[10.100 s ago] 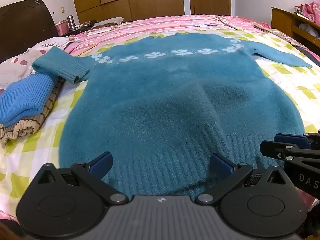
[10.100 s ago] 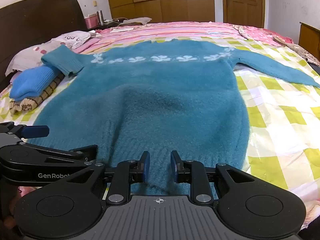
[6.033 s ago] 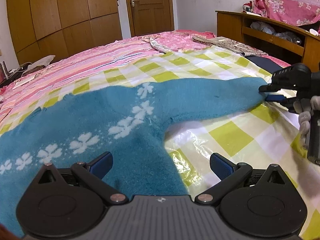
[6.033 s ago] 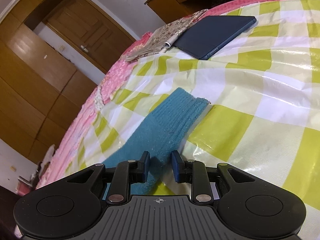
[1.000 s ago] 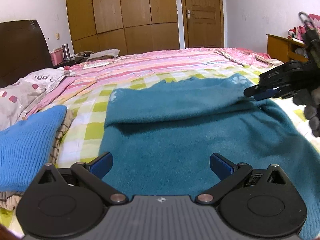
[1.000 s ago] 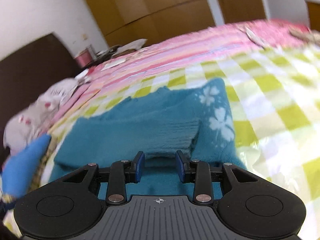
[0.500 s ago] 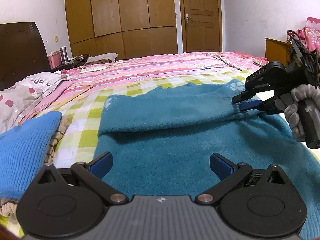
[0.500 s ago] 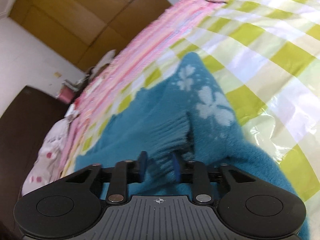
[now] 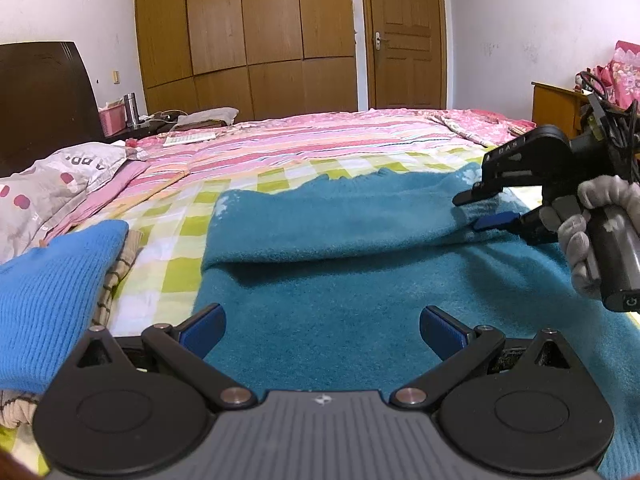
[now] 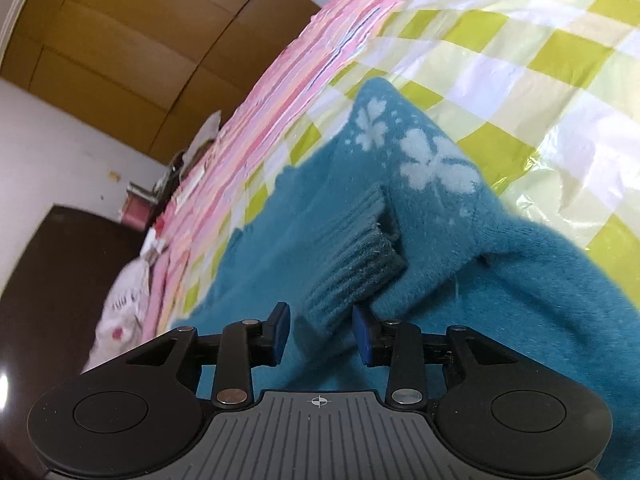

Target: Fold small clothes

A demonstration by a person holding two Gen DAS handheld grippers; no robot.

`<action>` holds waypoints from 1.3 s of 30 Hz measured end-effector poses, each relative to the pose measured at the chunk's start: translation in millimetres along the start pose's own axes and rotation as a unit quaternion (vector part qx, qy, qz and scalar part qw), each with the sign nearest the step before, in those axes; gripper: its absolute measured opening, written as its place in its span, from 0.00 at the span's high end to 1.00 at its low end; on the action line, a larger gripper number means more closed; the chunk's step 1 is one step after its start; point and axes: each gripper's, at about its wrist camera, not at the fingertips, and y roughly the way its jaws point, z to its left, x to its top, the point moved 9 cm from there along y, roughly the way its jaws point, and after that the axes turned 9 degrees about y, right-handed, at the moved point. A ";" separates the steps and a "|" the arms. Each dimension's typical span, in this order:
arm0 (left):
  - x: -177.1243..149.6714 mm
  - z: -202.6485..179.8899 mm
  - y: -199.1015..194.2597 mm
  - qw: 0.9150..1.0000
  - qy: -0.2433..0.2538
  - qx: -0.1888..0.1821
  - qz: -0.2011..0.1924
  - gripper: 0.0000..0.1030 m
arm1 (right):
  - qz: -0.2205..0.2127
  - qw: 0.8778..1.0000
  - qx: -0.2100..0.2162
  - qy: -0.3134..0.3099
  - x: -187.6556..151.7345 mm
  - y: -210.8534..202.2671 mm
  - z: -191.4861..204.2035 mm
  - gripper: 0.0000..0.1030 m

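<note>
1. The bed (image 9: pixel 360 136) fills the room's middle, spread with a pink striped cover at the far side and a yellow-green checked sheet (image 10: pixel 520 40) nearer the cameras.
2. The teal sweater (image 9: pixel 360 288) lies on the checked sheet, its body flat. Both sleeves are folded across its upper part, and white flower patterns (image 10: pixel 432 160) show at its shoulder.
3. A folded blue knit (image 9: pixel 48 292) rests on a striped folded garment at the left edge of the left wrist view, just beside the sweater but apart from it.
4. A grey pillow with red dots (image 9: pixel 52 184) sits by the dark headboard (image 9: pixel 44 92).
5. The left tongs (image 9: pixel 322 330) hover low over the sweater's body, released, fingers spread wide with only flat fabric below them.
6. The right tongs (image 10: pixel 322 334) are held by a gloved hand (image 9: pixel 588 236) over the sweater's right shoulder. Their fingers are spreading apart, and the ribbed cuff (image 10: pixel 356 268) of the folded sleeve lies between them. The right pad is just beside the cuff, and a gap shows on the left, so they no longer pinch it.
</note>
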 end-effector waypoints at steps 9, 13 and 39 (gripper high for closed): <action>-2.1 4.6 1.9 1.000 -0.009 0.004 0.000 0.00 | -0.013 1.000 -0.016 -0.018 4.6 10.4 8.8 0.73; 0.6 5.5 2.1 1.000 -0.005 0.010 -0.001 0.00 | -0.010 1.000 -0.021 -0.020 4.6 19.7 10.7 0.73; -54.4 33.8 -38.2 0.996 0.044 0.057 0.056 0.00 | -0.001 0.962 -0.059 -0.267 -44.3 -96.3 7.2 0.77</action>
